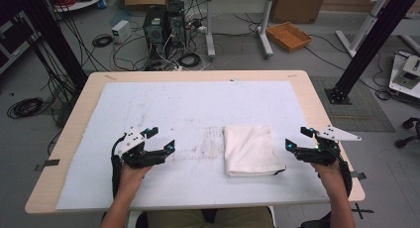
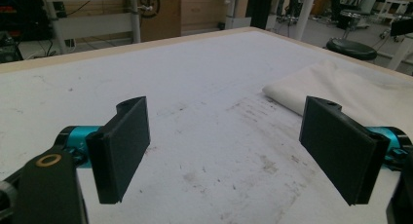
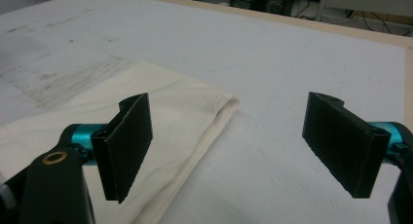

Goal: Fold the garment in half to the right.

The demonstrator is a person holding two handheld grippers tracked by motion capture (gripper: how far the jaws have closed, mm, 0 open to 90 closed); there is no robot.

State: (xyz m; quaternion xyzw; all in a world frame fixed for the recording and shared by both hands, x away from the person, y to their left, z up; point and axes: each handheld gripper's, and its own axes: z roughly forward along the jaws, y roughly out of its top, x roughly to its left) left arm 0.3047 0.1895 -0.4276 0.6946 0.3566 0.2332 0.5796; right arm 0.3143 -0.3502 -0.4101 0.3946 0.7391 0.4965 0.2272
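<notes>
Since both tongs stand spread and hold nothing, a careless pinch could, I judge, catch one layer and drag the fold apart. The left gripper (image 1: pixel 161 137) waits well left of the folded white cloth (image 1: pixel 251 149); the right gripper (image 1: pixel 297 137) sits just right of the cloth's right edge.

The left gripper (image 2: pixel 225 153) holds its two black jaws wide apart with nothing between them, above the stained white mat (image 2: pixel 195 87). A folded white cloth (image 2: pixel 341 85) lies at two o'clock. A pale table edge (image 2: pixel 122 47) runs at twelve o'clock.
</notes>
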